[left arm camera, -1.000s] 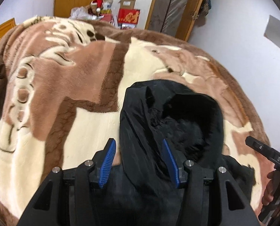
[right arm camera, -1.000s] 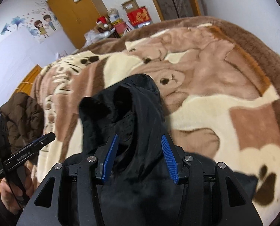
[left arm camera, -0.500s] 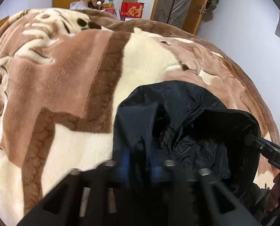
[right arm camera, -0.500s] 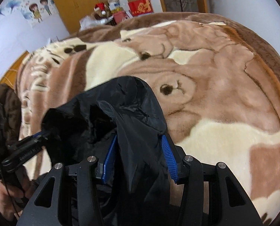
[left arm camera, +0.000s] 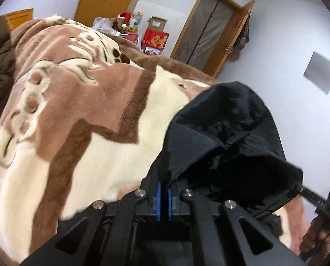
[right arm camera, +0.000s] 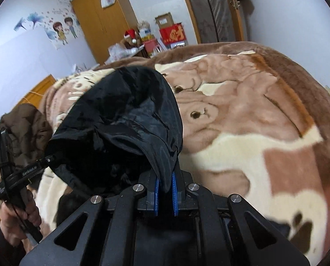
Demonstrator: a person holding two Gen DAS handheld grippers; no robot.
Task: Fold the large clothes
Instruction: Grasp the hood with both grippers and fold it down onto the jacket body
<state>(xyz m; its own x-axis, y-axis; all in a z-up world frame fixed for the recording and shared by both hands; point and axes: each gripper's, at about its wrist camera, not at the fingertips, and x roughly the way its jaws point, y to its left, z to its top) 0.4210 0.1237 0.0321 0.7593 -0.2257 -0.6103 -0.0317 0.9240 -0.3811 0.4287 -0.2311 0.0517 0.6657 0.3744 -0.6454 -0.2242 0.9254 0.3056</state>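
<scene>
A black hooded jacket point(left arm camera: 222, 133) is held up off the bed between both grippers, its hood hanging open. My left gripper point(left arm camera: 164, 196) is shut on the left edge of the hood. My right gripper point(right arm camera: 165, 196) is shut on the right edge of the black jacket point(right arm camera: 125, 119). The right gripper also shows at the right edge of the left wrist view point(left arm camera: 315, 201), and the left gripper shows at the left of the right wrist view point(right arm camera: 32, 168). The jacket's lower body is hidden under the gripper frames.
A brown and cream bear-print blanket point(left arm camera: 80, 115) covers the bed point(right arm camera: 253, 133). A brown puffy coat point(right arm camera: 25, 128) lies at the bed's left side. Boxes and a wooden wardrobe point(right arm camera: 103, 22) stand behind the bed, a door point(left arm camera: 211, 31) at the far right.
Both grippers went from open around the hood fabric to shut on it. They then lifted the hood off the blanket and the view tilted up.
</scene>
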